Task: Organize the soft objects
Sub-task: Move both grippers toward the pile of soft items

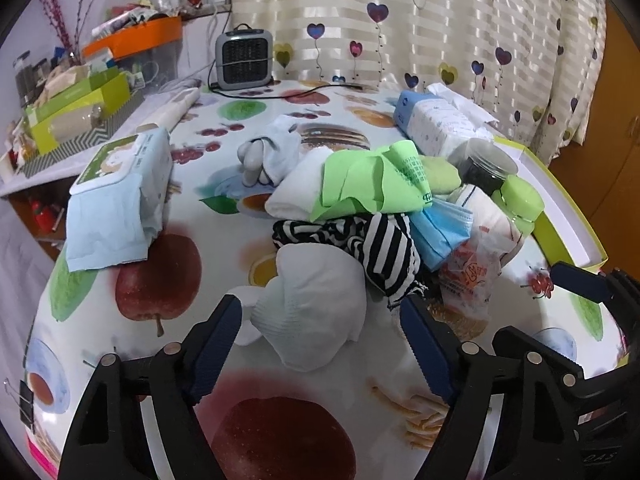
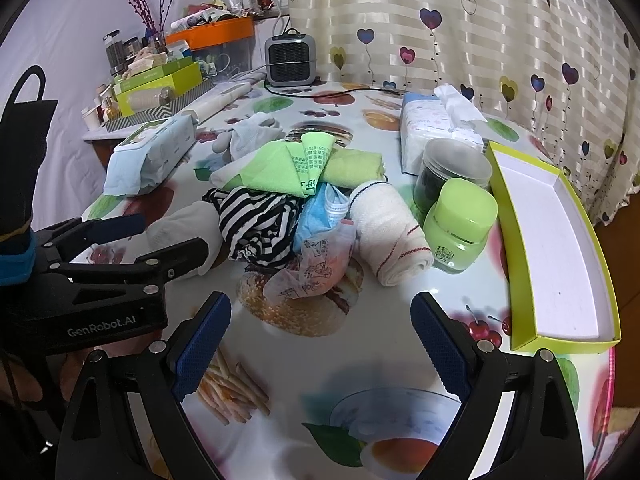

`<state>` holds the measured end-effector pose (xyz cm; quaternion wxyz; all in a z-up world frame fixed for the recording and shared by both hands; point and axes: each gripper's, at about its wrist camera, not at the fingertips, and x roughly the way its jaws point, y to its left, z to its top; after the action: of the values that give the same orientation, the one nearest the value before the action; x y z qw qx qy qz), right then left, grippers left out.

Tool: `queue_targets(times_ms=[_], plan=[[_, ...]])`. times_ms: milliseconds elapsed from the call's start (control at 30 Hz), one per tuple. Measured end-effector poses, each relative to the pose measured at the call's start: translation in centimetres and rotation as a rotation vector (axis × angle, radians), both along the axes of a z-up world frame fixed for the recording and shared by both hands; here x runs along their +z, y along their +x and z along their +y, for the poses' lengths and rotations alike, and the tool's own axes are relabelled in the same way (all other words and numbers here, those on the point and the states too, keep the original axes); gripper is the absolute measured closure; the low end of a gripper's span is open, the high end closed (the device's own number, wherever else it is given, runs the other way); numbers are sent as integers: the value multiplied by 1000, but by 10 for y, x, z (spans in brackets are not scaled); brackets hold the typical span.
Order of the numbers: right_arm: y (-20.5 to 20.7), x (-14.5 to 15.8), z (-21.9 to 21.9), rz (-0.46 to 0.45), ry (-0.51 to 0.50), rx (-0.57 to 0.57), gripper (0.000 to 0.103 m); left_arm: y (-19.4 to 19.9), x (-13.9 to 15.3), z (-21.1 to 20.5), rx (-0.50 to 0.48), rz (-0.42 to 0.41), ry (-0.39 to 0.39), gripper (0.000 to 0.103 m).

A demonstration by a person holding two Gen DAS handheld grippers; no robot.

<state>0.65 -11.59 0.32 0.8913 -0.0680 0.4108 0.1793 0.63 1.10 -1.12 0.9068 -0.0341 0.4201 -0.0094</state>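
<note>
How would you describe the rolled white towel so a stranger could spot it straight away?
Start at the empty lime-edged tray on the right of the fruit-print table. Beside it stands a green-lidded jar, and the rolled white towel lies against that jar. Only it has thin red stripes.

This is a lived-in home room: a table under a fruit-printed cloth (image 2: 320, 360), a heart-patterned curtain (image 2: 460, 20) across the upper right, a small heater (image 2: 291, 60) at the back, and a cluttered shelf (image 2: 160, 80) at upper left.
</note>
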Motion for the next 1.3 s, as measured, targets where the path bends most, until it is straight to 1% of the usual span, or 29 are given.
queue_targets(times_ms=[100, 367, 567, 767, 833, 967, 1033, 1300], plan=[[1, 0, 1, -1, 1, 3, 12, 0, 0, 1, 0, -2, -4, 22], [1, -1, 2, -3, 2, 9, 13, 2, 0, 6, -3, -9, -44, 23], [2, 1, 4, -9, 2, 9, 15, 3, 1, 8, -10, -21, -63, 23], [5, 2, 3, -3, 11, 8, 19, 5, 2, 12, -17, -28, -90, 23], [6, 2, 4, -2, 12, 9, 24, 5, 2, 12, -18, -27, -87, 23], [7, 0, 4, 2, 12, 9, 28, 6, 1, 12, -20, -21, -76, 23], [9, -1, 4, 6, 15, 10, 32, 7, 1, 12, -20, -22, -74, 23], [15, -3, 7, 23, 28, 22, 34, 11, -1, 18, -2, -14, -82, 23]])
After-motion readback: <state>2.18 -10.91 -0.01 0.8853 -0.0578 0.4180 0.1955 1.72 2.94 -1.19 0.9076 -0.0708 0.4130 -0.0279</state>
